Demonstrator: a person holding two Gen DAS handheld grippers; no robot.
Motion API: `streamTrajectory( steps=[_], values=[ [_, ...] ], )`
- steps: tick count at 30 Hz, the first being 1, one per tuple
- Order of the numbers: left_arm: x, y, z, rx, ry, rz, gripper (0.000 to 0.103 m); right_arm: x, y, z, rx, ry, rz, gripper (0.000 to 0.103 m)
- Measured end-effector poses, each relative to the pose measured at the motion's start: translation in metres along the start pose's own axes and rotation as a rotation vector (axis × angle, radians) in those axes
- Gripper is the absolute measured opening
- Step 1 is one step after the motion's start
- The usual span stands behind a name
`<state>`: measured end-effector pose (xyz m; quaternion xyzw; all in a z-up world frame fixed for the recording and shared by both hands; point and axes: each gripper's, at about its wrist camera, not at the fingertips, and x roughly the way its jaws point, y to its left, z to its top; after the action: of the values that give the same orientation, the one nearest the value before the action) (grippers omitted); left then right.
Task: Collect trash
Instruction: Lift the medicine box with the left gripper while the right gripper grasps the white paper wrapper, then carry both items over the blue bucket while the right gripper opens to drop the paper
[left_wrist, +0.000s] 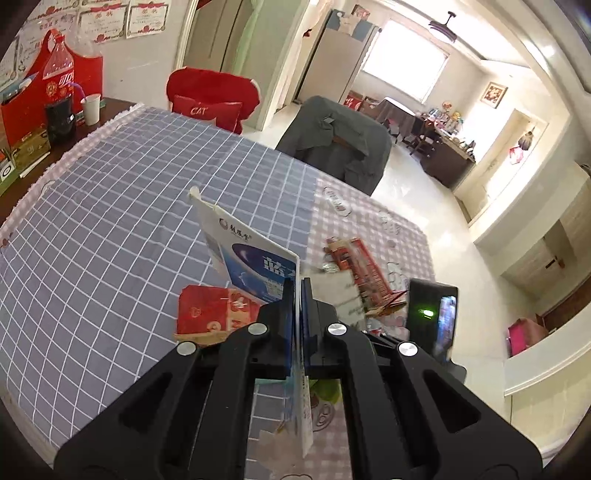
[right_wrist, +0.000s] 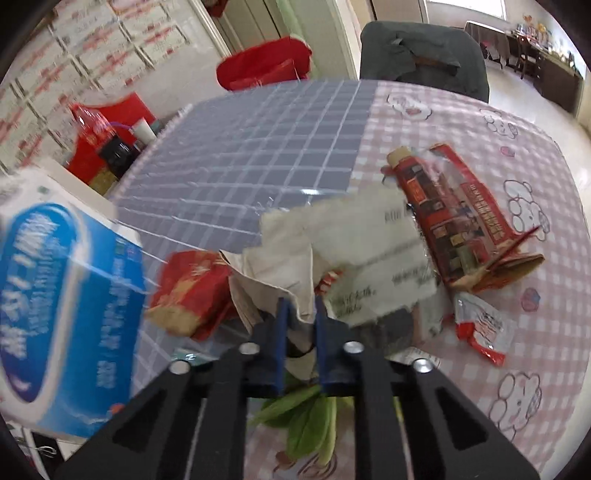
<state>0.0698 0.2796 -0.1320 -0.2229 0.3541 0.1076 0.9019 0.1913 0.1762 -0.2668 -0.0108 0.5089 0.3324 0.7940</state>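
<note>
My left gripper (left_wrist: 298, 291) is shut on a flat white and blue printed bag (left_wrist: 255, 254), which stands on edge above the table; in the right wrist view this bag (right_wrist: 66, 295) fills the left side, blurred. My right gripper (right_wrist: 300, 306) is shut on a fold of crumpled beige paper (right_wrist: 332, 240) in the trash pile. Around it lie a red packet (right_wrist: 192, 288) (left_wrist: 207, 310), a long red wrapper box (right_wrist: 461, 221) (left_wrist: 362, 269), a small red and white sachet (right_wrist: 480, 332) and green leaves (right_wrist: 306, 417) under the fingers.
The table carries a grey-blue grid cloth (left_wrist: 110, 221) and a pink checked cloth (right_wrist: 480, 110). A cola bottle (left_wrist: 59, 70) and a paper cup (left_wrist: 90, 109) stand at the far left. A grey-covered chair (left_wrist: 332, 140) and a red-covered chair (left_wrist: 210, 96) stand behind. A black device with a green light (left_wrist: 432, 317) sits at right.
</note>
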Motion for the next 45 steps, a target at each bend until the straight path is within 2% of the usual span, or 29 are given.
streamTrajectory(
  steps=[3, 7, 11, 14, 21, 26, 31, 38, 45],
  values=[
    [-0.009, -0.018, 0.005, 0.026, -0.025, -0.030, 0.004, -0.043, -0.010, -0.007, 0.078, -0.066, 0.056, 0.011],
    [-0.021, -0.057, 0.009, 0.080, -0.053, -0.098, 0.004, -0.104, -0.029, -0.017, 0.149, -0.165, 0.049, 0.011],
    [-0.024, -0.111, 0.006, 0.140, -0.055, -0.177, 0.004, -0.173, -0.066, -0.036, 0.224, -0.280, -0.021, 0.011],
    [-0.018, -0.157, -0.004, 0.185, -0.035, -0.239, 0.004, -0.209, -0.102, -0.054, 0.273, -0.334, -0.069, 0.011],
    [0.011, -0.273, -0.043, 0.282, 0.040, -0.353, 0.004, -0.263, -0.193, -0.098, 0.379, -0.402, -0.161, 0.011],
    [0.047, -0.342, -0.072, 0.302, 0.133, -0.410, 0.004, -0.290, -0.252, -0.122, 0.422, -0.419, -0.196, 0.011],
    [0.092, -0.394, -0.099, 0.304, 0.222, -0.416, 0.004, -0.308, -0.307, -0.143, 0.477, -0.424, -0.205, 0.011],
    [0.128, -0.443, -0.126, 0.343, 0.280, -0.406, 0.004, -0.314, -0.366, -0.156, 0.516, -0.413, -0.221, 0.011],
    [0.161, -0.474, -0.136, 0.348, 0.324, -0.397, 0.004, -0.309, -0.397, -0.154, 0.553, -0.394, -0.224, 0.011]
  ],
)
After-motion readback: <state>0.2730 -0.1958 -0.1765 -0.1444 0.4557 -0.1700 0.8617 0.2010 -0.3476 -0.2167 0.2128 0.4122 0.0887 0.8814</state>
